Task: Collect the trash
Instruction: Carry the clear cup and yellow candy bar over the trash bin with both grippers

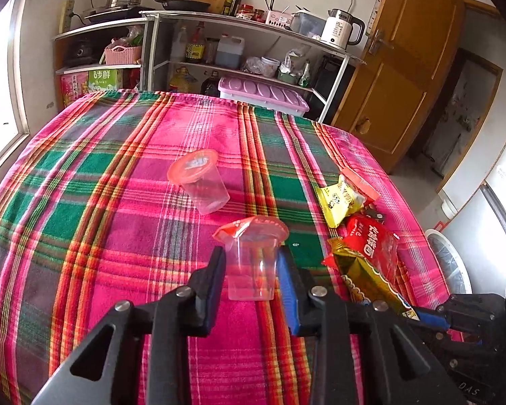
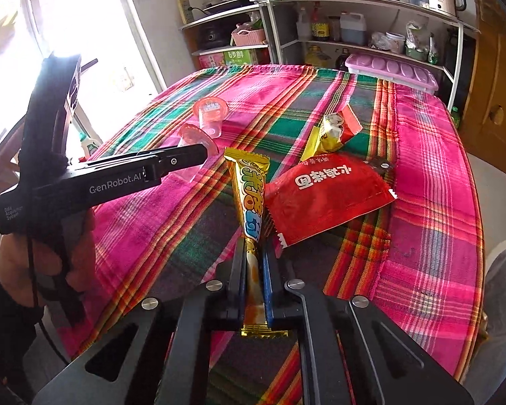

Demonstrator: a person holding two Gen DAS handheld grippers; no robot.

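Observation:
My left gripper (image 1: 251, 253) stands with its jaws against both sides of a clear plastic jelly cup (image 1: 253, 270) whose red lid is peeled back; it is shut on the cup. A second clear cup (image 1: 202, 182) with a red lid lies tipped further back. My right gripper (image 2: 253, 246) is shut on the near end of a long gold snack wrapper (image 2: 249, 189). Beside the gold wrapper lie a red wrapper (image 2: 327, 192) and a yellow wrapper (image 2: 330, 131). The right wrist view shows the left gripper (image 2: 205, 152) from the side at the held cup (image 2: 192, 138).
Everything lies on a table under a pink and green plaid cloth (image 1: 101, 202). A small dark wrapper (image 2: 381, 165) sits behind the red one. A metal kitchen shelf (image 1: 246, 64) stands beyond the far edge, a wooden door (image 1: 398, 77) to the right. A person's hand (image 2: 13, 253) holds the left gripper.

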